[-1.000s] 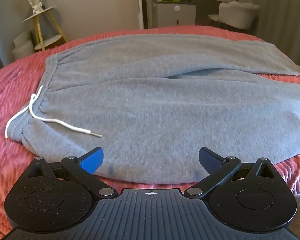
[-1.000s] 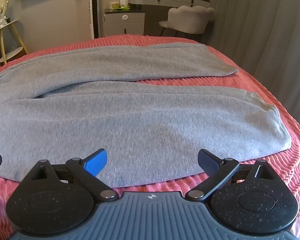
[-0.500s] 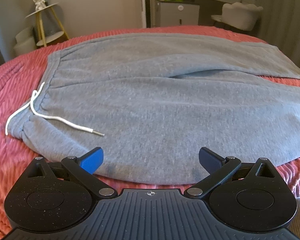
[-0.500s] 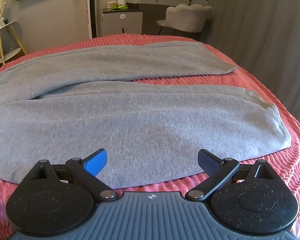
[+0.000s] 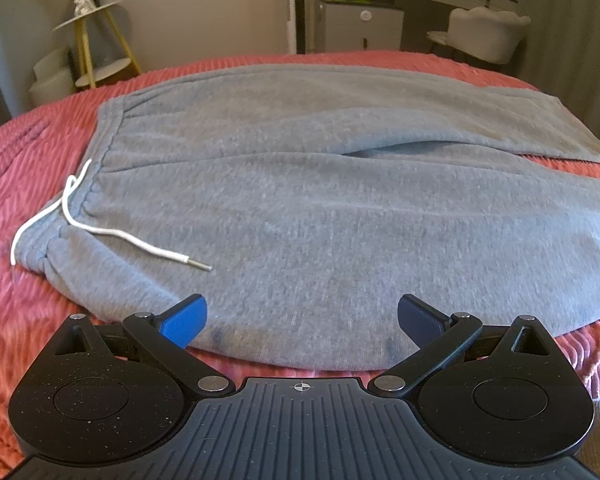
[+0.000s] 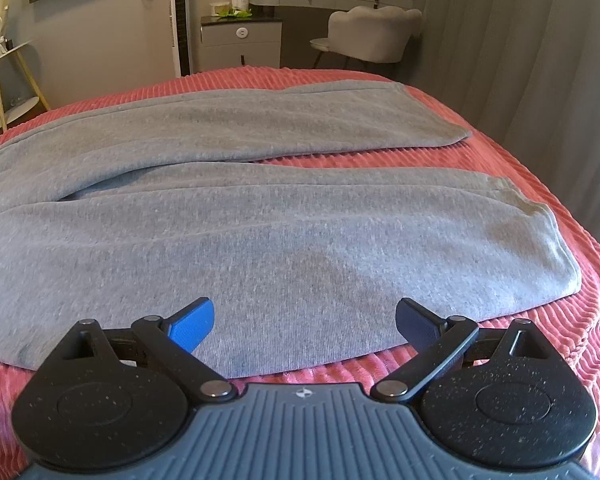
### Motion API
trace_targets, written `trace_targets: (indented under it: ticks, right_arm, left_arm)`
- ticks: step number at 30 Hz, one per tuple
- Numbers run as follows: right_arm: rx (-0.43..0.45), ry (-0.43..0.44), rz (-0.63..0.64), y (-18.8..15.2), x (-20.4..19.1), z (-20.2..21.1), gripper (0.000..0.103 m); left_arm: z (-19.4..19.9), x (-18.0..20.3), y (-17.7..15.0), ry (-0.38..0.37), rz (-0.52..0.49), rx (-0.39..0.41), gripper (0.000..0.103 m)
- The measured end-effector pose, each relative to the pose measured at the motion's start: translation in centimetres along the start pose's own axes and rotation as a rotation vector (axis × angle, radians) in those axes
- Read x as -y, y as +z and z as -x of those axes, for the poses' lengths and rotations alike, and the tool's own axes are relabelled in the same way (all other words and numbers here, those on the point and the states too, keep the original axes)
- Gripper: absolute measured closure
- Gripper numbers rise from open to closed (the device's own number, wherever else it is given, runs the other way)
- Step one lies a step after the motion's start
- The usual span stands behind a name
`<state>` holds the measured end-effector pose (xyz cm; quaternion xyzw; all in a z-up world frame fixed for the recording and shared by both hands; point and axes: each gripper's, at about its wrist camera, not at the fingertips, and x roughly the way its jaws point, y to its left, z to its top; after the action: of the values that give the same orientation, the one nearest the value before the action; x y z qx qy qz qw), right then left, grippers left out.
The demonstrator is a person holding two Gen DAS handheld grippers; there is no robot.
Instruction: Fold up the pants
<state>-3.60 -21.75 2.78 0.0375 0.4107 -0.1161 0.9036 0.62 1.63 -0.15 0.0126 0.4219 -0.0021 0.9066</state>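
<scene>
Grey pants (image 5: pixel 320 208): spread flat on bed with red ribbed cover (image 5: pixel 16 184), waistband at left, both legs running right, near leg cuff (image 6: pixel 548 248) by the bed's right side. White drawstring (image 5: pixel 112 232) lies on the fabric. Left tool (image 5: pixel 302 318): fingers wide apart, over near hem, holding nothing. Right tool (image 6: pixel 304 322): fingers wide apart, over near leg edge, holding nothing

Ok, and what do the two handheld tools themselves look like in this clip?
The left tool and right tool match: black speckled round housings, black linkage bars with silver pivot pins, and a ribbed dark body with a small crosshair mark at its centre. On each, one finger pad is bright blue and the other dark navy. No cables or sleeves are visible.
</scene>
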Motion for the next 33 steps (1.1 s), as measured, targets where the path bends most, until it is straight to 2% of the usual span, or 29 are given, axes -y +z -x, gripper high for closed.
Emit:
trace_targets:
  ticks: [33]
  right_arm:
    - [-0.009, -0.002, -0.007, -0.27, 0.25, -0.46, 0.006]
  left_arm:
    - [0.02, -0.40, 0.20, -0.002, 0.022, 0.003, 0.000]
